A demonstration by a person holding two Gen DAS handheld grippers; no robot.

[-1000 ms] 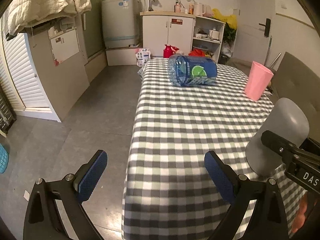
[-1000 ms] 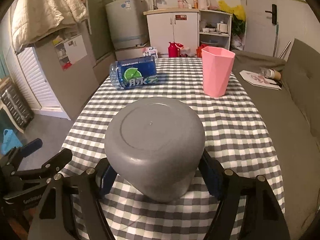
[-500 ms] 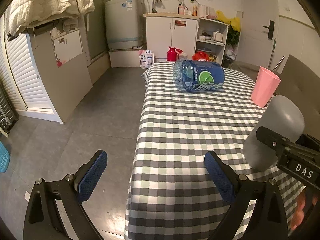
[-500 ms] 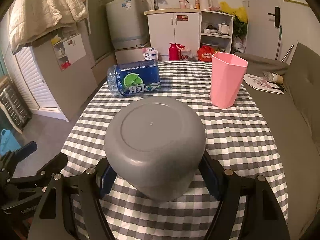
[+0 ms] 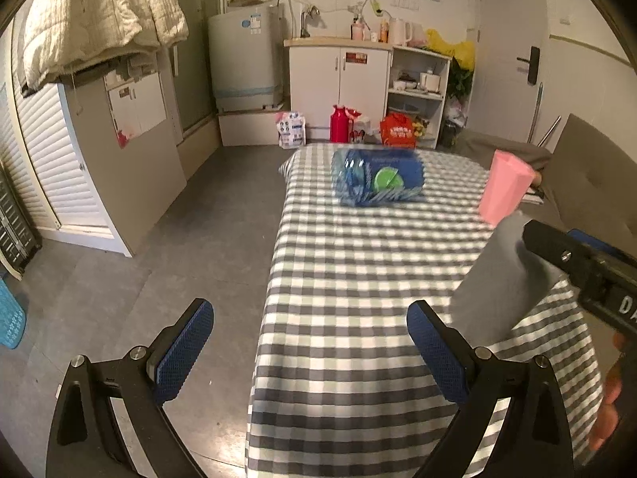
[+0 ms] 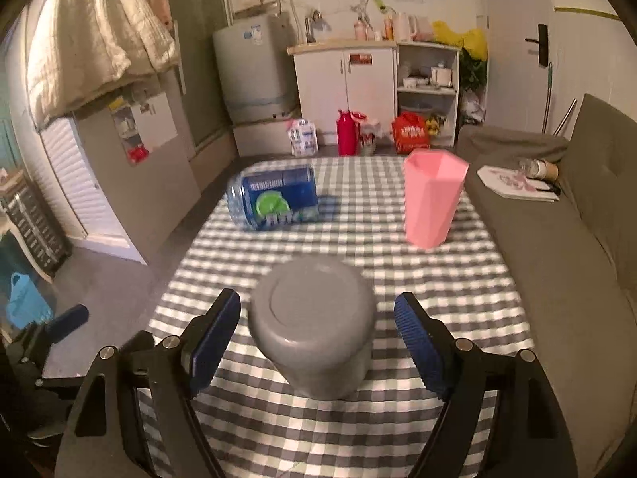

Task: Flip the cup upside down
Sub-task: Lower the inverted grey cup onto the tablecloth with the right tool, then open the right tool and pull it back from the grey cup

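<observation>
A grey cup (image 6: 314, 326) stands upside down on the checkered table (image 6: 358, 247), base up. My right gripper (image 6: 317, 340) is open, its blue pads on either side of the cup with a gap on both sides. The cup also shows at the right of the left wrist view (image 5: 501, 279), partly behind the right gripper's frame. My left gripper (image 5: 310, 352) is open and empty, low at the table's near left edge.
A pink cup (image 6: 432, 197) stands upright at the far right of the table. A blue bottle pack (image 6: 274, 197) lies on its side at the far left. A grey sofa (image 6: 565, 239) runs along the right. Bare floor (image 5: 159, 259) lies left of the table.
My right gripper has opened and let go of the grey cup, then drawn back from it. The cup now stands on the table. The left gripper has drifted back slightly.
</observation>
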